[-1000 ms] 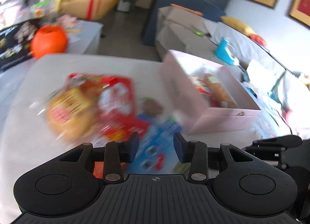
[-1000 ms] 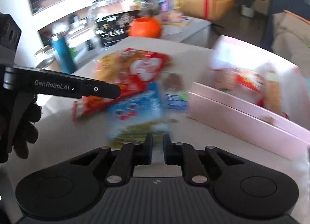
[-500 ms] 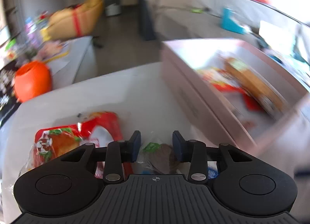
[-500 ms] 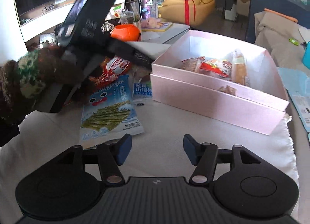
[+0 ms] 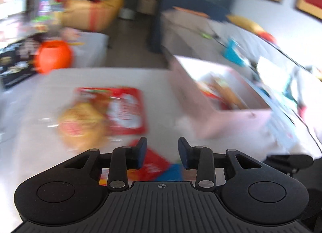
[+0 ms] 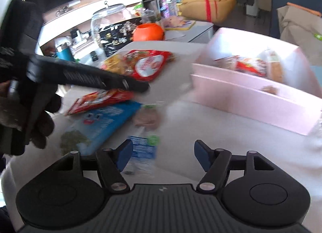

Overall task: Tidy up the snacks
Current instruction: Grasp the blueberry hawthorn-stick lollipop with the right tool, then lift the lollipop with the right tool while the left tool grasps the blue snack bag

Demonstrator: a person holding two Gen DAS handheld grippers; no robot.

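On the white tablecloth lie a red-and-yellow bag [image 6: 149,65] [image 5: 120,110], a flat red packet [image 6: 100,99], a blue seaweed packet [image 6: 104,120], a clear packet with a brown snack [image 6: 149,118] and a small blue-and-white packet [image 6: 143,150]. The pink box [image 6: 251,92] [image 5: 231,120] to the right holds several snacks. My right gripper [image 6: 163,152] hovers low over the table with its jaws opening; the blue-and-white packet lies by its left finger, unpressed. My left gripper [image 5: 162,150] [image 6: 138,87] stands open above the red packet [image 5: 153,164], holding nothing. The left wrist view is blurred.
Behind the table stand an orange pumpkin-shaped pot [image 6: 149,31] [image 5: 53,55], a glass jar [image 6: 108,23], a black printed box [image 6: 116,35] and a teal bottle [image 6: 64,53]. A gloved hand [image 6: 40,124] holds the left gripper. A covered sofa [image 5: 211,37] runs beyond the box.
My right gripper went from shut to wide open and now hangs over the small blue-and-white packet. The left wrist view swung toward the pink box and back over the snack pile.
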